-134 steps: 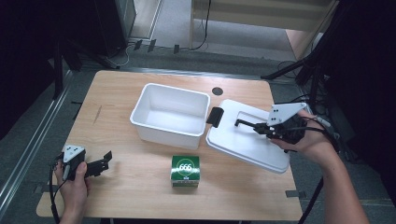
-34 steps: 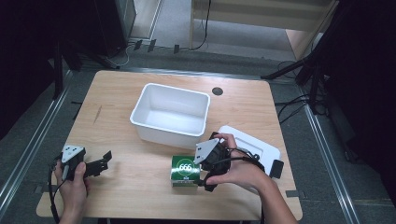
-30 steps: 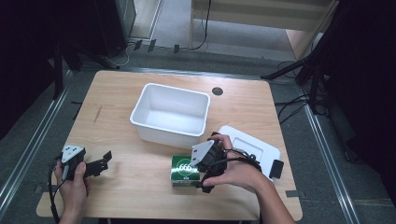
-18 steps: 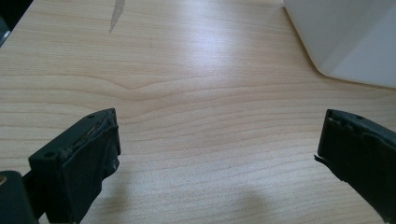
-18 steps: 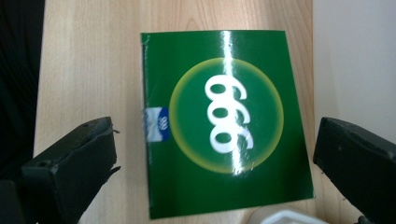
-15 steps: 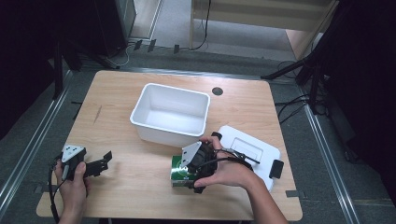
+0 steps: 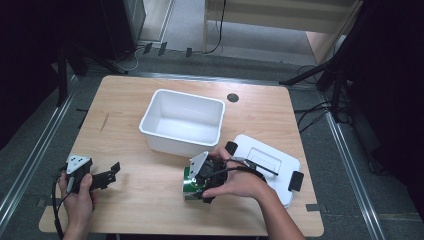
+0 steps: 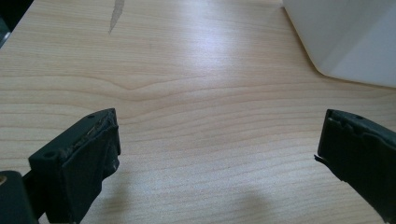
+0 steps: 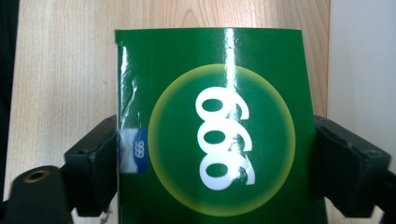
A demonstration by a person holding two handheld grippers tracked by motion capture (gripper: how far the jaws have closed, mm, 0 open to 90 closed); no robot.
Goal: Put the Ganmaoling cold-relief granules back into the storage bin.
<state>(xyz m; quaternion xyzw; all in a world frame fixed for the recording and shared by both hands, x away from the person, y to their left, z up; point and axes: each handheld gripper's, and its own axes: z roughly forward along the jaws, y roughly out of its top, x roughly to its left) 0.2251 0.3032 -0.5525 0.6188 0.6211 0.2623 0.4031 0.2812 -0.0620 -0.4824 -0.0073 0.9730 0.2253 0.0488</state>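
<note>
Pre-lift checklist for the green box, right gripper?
1. Box between right gripper jaws: ok; they have just been closing.
2. Pads pressing the box sides: looks ok, both touch.
3. Box square to the jaws: ok.
4. Bin open and empty: ok.
5. Lid off, lying right of the box: ok.
6. Left gripper open, parked apart at the table edge: ok.

The person's right hand (image 7: 235,180) hides most of the green box (image 7: 189,184), its bottom cut off up close.
</note>
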